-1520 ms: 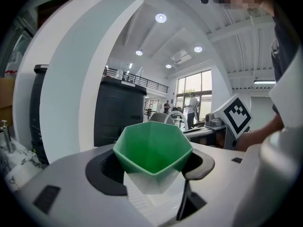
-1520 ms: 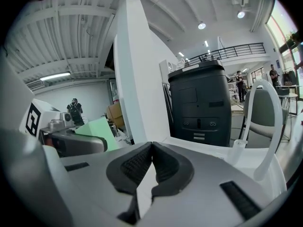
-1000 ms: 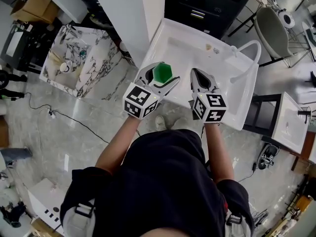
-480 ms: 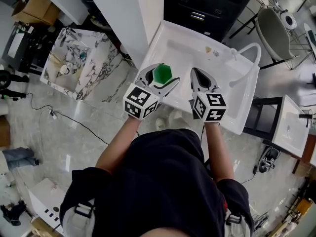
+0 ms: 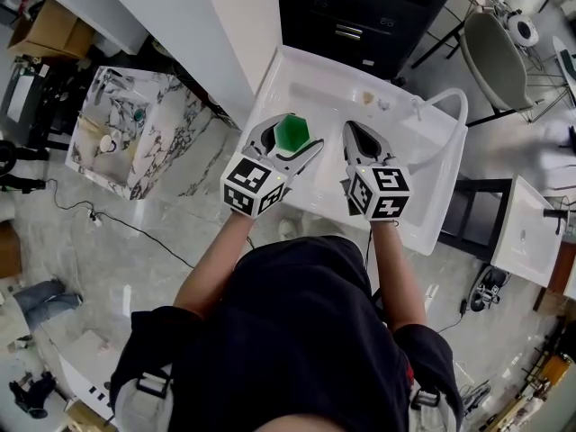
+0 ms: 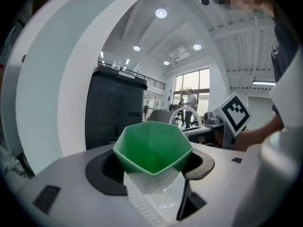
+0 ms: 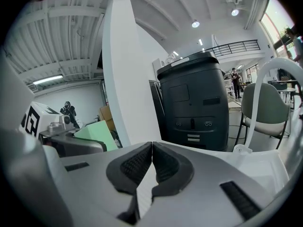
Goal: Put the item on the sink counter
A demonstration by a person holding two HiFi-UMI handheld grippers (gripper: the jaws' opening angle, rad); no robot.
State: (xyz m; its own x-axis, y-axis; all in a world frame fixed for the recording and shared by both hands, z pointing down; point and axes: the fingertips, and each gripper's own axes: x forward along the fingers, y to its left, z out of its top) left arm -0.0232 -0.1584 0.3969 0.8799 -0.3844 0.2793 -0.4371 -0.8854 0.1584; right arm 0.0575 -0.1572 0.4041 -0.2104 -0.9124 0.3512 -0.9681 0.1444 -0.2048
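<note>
A green faceted cup (image 5: 292, 131) with a pale lower part sits between the jaws of my left gripper (image 5: 291, 135), which is shut on its sides. In the left gripper view the cup (image 6: 152, 145) stands upright, mouth up, and fills the gap of the gripper (image 6: 154, 163). The white sink (image 5: 407, 226) lies just under and ahead of both grippers, its curved faucet (image 5: 443, 120) at the right. My right gripper (image 5: 351, 130) hovers over the basin beside the cup, shut and empty; its pads (image 7: 163, 161) meet in the right gripper view.
A tall black cabinet (image 5: 360, 7) stands behind the sink, and a white column (image 5: 216, 34) rises at its left. A marble-patterned block (image 5: 135, 133) sits further left. A grey chair (image 5: 499, 48) and a small white basin (image 5: 526, 228) are at the right.
Both grippers have moved forward together, so the sink now lies closer beneath them. The cup stays held in the left gripper; the right stays shut.
</note>
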